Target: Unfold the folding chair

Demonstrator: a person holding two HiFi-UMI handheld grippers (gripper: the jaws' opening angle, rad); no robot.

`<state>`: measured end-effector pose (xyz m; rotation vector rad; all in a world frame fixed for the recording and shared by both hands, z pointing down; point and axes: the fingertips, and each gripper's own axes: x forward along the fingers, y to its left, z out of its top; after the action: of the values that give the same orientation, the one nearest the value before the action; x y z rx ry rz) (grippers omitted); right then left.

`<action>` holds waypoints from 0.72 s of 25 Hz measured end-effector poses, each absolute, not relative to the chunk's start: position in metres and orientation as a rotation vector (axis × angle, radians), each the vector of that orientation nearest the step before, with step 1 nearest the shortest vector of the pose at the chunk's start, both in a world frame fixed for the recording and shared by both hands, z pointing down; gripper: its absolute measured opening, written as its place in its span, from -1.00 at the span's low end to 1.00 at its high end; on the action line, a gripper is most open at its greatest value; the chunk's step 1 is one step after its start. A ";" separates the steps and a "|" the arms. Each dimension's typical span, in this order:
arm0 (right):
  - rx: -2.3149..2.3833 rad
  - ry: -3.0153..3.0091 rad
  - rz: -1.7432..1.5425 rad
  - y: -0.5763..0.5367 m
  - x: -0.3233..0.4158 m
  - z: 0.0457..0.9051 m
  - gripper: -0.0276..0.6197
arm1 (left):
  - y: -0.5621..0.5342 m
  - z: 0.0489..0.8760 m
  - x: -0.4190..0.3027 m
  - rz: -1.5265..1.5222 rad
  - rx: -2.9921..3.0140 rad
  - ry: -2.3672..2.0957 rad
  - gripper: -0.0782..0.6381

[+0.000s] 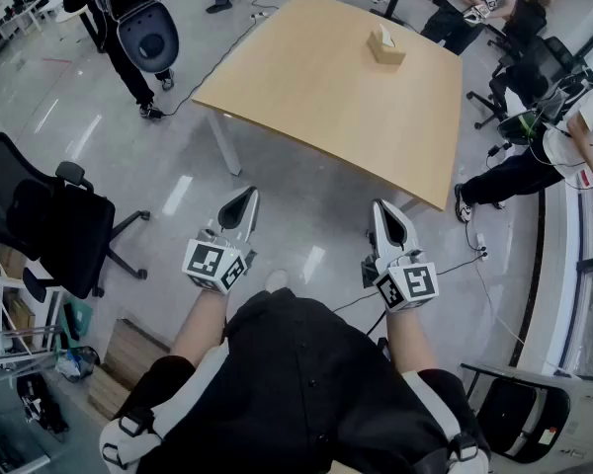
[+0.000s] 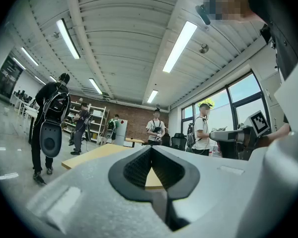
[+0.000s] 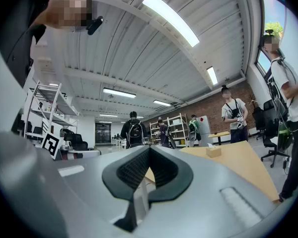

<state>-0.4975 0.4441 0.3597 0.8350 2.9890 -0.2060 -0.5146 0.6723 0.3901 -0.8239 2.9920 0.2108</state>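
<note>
Left gripper view looks along the left claw [image 2: 151, 151], whose dark ribbed pads meet at the tip with nothing between them. The right claw [image 3: 149, 151] is the same, pressed together and empty. From the head view both are held level, side by side in front of the person's body, above bare floor [image 1: 306, 230] and touching nothing. Ahead stands a pale wooden desk [image 1: 316, 87] carrying only a small tissue box [image 1: 385, 45]. A black office chair [image 1: 40, 215] sits well off to the left. What I take to be the folding chair [image 1: 519, 413] — a pale frame round a dark seat panel — lies low at the person's right, nearer the body than the claws and well apart from both, so the task looks barely begun. To do the approach well, the person would turn right and down towards it and spread both claws before arriving. One claw would then close on the back frame and the other on the seat's edge, so the two parts can be drawn apart evenly rather than wrenched. A thin cable [image 1: 445, 267] on the floor on that side is worth stepping round. As for writing, the marker cubes [image 1: 215, 263] carry only black-and-white square patterns. I can read no brand or label on the tissue box or the chairs.
</note>
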 end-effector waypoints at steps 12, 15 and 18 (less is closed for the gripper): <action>0.829 2.982 -0.198 0.441 -0.501 0.359 -0.90 | 0.669 0.383 -0.517 0.218 -0.838 2.987 -0.79; 0.838 2.985 -0.201 0.440 -0.502 0.360 -0.90 | 0.664 0.385 -0.518 0.220 -0.852 2.987 -0.79; 0.849 2.971 -0.260 0.438 -0.500 0.361 -0.90 | 0.658 0.388 -0.519 0.214 -0.879 2.979 -0.79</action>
<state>-0.5000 0.4383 0.3606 0.8490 2.9713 -0.2597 -0.5191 0.6584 0.3883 -0.8791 2.9791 0.2141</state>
